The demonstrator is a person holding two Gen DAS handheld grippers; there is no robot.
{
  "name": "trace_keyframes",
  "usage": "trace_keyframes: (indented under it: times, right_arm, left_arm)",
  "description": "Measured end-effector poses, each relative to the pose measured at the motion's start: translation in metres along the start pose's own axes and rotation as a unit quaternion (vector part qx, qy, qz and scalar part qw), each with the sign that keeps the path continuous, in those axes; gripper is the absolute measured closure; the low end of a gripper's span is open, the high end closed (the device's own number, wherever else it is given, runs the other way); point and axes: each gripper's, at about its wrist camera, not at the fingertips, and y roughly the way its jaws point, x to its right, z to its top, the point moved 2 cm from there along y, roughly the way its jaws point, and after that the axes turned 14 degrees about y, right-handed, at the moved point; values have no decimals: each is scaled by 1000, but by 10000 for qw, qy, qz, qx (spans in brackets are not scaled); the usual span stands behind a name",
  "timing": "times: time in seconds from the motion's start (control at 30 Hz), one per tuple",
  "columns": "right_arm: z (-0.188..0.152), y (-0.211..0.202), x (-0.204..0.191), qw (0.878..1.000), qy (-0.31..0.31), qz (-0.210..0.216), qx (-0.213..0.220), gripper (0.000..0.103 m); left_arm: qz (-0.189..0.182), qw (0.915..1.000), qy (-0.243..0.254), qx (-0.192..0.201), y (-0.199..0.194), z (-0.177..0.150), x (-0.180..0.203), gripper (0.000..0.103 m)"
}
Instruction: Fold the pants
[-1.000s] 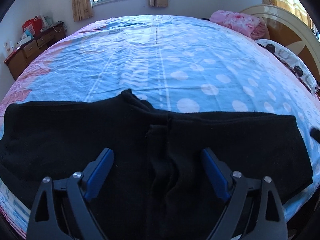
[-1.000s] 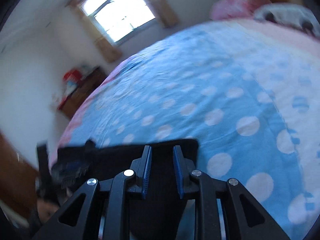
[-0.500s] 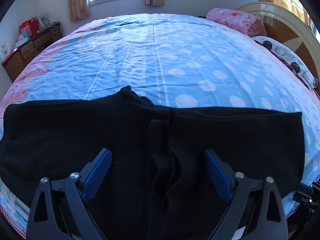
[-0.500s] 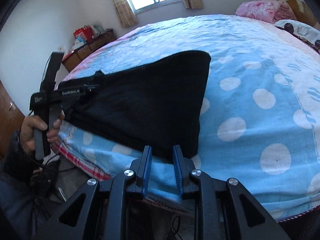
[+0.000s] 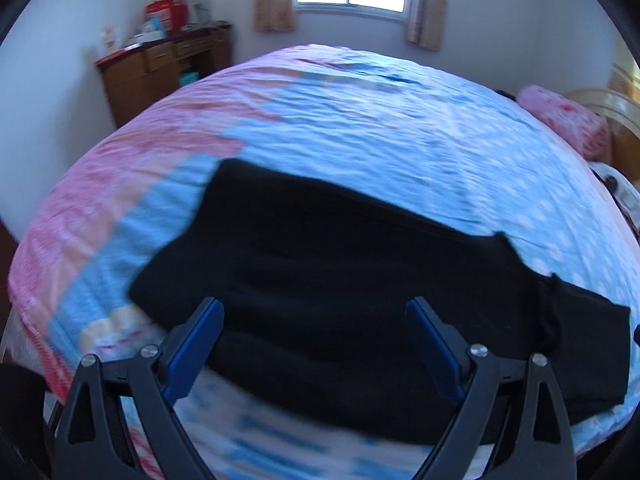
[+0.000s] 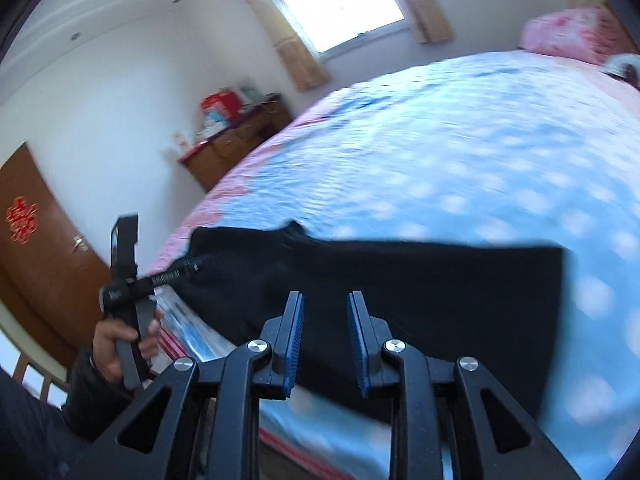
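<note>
The black pants (image 5: 360, 280) lie folded lengthwise in a long strip across the near edge of the bed (image 5: 380, 120), which has a blue polka-dot sheet. My left gripper (image 5: 314, 308) is open wide and empty, hovering above the pants' left part. My right gripper (image 6: 324, 300) has its jaws a narrow gap apart with nothing between them, above the pants (image 6: 400, 276) near the bed's front edge. The left gripper also shows in the right wrist view (image 6: 188, 270), held by a hand at the pants' left end.
A wooden dresser (image 5: 160, 72) with boxes stands at the back left by the window. A pink pillow (image 5: 564, 120) and the headboard are at the right. A brown door (image 6: 36, 248) is at the far left.
My left gripper swung left toward the pants' left end. My right gripper rose and turned left over the pants. Both views are motion-blurred.
</note>
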Motion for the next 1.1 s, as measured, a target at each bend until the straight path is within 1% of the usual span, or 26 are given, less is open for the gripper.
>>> trace_keyframes:
  times: [0.03, 0.07, 0.1, 0.13, 0.17, 0.2, 0.23, 0.3, 0.33, 0.37, 0.43, 0.47, 0.5, 0.53, 0.57, 0.6, 0.67, 0.77, 0.83, 0.9, 0.93, 0.97, 1.03, 1.1]
  right_arm:
    - [6, 16, -12, 9998, 1, 210, -59, 78]
    - [9, 30, -19, 9989, 61, 448, -131, 78]
    - [12, 47, -30, 9963, 215, 789, -249, 78]
    - [16, 60, -36, 9936, 382, 1011, -321, 78]
    - [18, 74, -42, 9919, 547, 1095, -348, 78]
    - [18, 88, -50, 9921, 606, 1035, -359, 78]
    - [18, 99, -56, 9935, 548, 933, -364, 78]
    - [8, 116, -69, 9976, 183, 593, -295, 78]
    - [2, 121, -74, 9990, -16, 390, -216, 78]
    - [-5, 125, -76, 9996, -173, 166, -146, 78]
    - [-15, 133, -71, 9995, -252, -148, -140, 78]
    - [-19, 136, -68, 9994, -225, -211, -185, 78]
    - [-24, 141, -64, 9990, -155, -272, -322, 78]
    - [-29, 148, -58, 9982, -29, -319, -498, 78]
    - [-28, 152, -50, 9984, 77, -259, -501, 78]
    - [-27, 150, -49, 9989, 130, -195, -417, 78]
    - [-26, 150, -48, 9986, 121, -212, -463, 78]
    - [-29, 148, -48, 9989, 59, -235, -401, 78]
    - [-31, 147, -51, 9990, 1, -269, -355, 77]
    - [-32, 146, -53, 9990, -74, -297, -340, 74]
    - [-32, 147, -54, 9989, -107, -292, -343, 72]
    - [-32, 146, -55, 9989, -137, -293, -340, 71]
    - [-33, 147, -56, 9987, -202, -315, -338, 69]
    - [-33, 147, -57, 9985, -270, -318, -348, 67]
  left_arm:
    - [-51, 9999, -137, 19, 0, -2, -10, 9]
    - [17, 9995, -296, 49, -1, -4, -19, 9]
    - [161, 9991, -380, 48, -2, -5, -24, 9]
    - [371, 9983, -452, 60, -4, -7, -31, 9]
    - [537, 9972, -516, 96, -6, -7, -37, 9]
    - [614, 9962, -606, 143, -8, -8, -45, 9]
    - [591, 9959, -669, 142, -8, -9, -50, 9]
    - [571, 9959, -703, -23, -2, -10, -55, 9]
    - [656, 9952, -713, -97, 0, -11, -57, 9]
    - [826, 9936, -750, -159, 2, -12, -59, 9]
    - [966, 9923, -748, -199, 5, -12, -61, 9]
    - [995, 9920, -742, -244, 6, -13, -62, 9]
    - [1016, 9915, -755, -297, 8, -13, -64, 9]
    - [1000, 9913, -778, -353, 11, -13, -64, 9]
    - [966, 9913, -793, -413, 12, -15, -65, 9]
    - [930, 9915, -784, -460, 14, -16, -64, 8]
    - [984, 9910, -756, -495, 17, -17, -61, 8]
    - [1032, 9907, -737, -499, 16, -18, -57, 8]
    - [944, 9909, -814, -507, 13, -17, -56, 8]
    - [699, 9913, -1002, -485, 7, -19, -56, 8]
    - [594, 9906, -1169, -380, 0, -21, -58, 8]
    - [554, 9882, -1412, -206, -10, -24, -64, 8]
    - [581, 9830, -1740, -58, -21, -29, -75, 8]
    - [582, 9771, -2041, -121, -25, -37, -86, 8]
